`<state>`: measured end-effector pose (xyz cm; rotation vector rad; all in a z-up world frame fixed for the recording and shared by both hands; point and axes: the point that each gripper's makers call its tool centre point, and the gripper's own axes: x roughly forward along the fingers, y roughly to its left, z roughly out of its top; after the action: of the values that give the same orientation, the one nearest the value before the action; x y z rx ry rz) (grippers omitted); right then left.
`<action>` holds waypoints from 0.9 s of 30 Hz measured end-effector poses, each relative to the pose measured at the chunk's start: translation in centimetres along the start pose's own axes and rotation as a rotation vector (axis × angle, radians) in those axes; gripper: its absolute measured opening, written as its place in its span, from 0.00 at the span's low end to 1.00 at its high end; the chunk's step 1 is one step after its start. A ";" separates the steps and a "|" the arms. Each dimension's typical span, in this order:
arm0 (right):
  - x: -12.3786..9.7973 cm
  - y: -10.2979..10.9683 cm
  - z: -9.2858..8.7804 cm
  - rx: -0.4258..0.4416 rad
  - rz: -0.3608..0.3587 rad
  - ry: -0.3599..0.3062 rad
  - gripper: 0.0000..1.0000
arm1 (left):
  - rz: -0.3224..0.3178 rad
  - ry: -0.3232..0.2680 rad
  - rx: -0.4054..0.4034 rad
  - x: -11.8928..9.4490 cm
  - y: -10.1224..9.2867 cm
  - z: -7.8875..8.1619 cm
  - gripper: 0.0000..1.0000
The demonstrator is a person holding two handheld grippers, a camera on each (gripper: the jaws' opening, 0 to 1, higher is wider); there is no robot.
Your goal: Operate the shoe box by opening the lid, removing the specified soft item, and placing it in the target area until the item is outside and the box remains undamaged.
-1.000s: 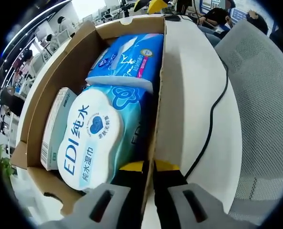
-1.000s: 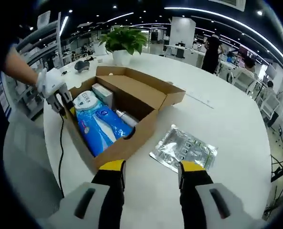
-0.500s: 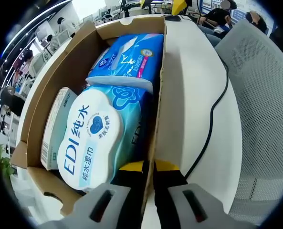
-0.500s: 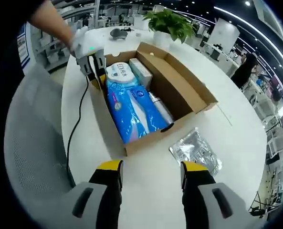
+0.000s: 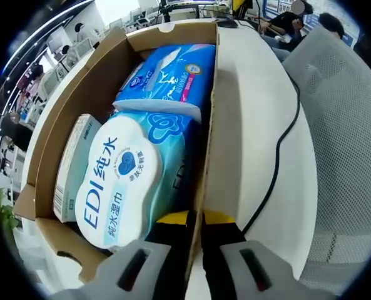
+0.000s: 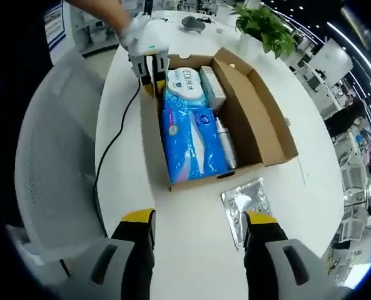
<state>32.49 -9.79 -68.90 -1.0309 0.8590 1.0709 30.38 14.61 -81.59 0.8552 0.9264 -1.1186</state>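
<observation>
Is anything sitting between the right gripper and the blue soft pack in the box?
Nothing visible blocks it. The right gripper, fingers open, hovers over bare table short of the shoe box. The blue soft pack lies uncovered on top, lid open; only the box's near wall stands between. The silver pouch lies off to the side.

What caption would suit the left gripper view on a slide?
Left gripper clamps the open brown cardboard box's side wall, beside a white-lidded wet-wipes pack and blue soft pack.
</observation>
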 end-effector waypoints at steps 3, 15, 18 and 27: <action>-0.7 -0.2 1.1 -0.043 0.009 -0.006 0.53 | 0.000 0.000 0.001 0.0 0.0 0.0 0.04; -0.6 -0.6 2.6 -0.129 0.102 0.014 0.52 | -0.001 0.000 0.002 0.0 0.1 0.0 0.04; -0.8 -0.8 3.1 -0.153 0.130 0.029 0.52 | -0.002 0.000 0.003 0.0 0.1 0.0 0.04; -1.0 -2.0 5.3 -0.186 0.164 0.030 0.51 | -0.001 0.000 0.003 0.1 0.1 0.0 0.04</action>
<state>34.50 -5.27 -65.87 -1.1481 0.8919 1.2953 30.46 14.60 -81.70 0.8569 0.9252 -1.1212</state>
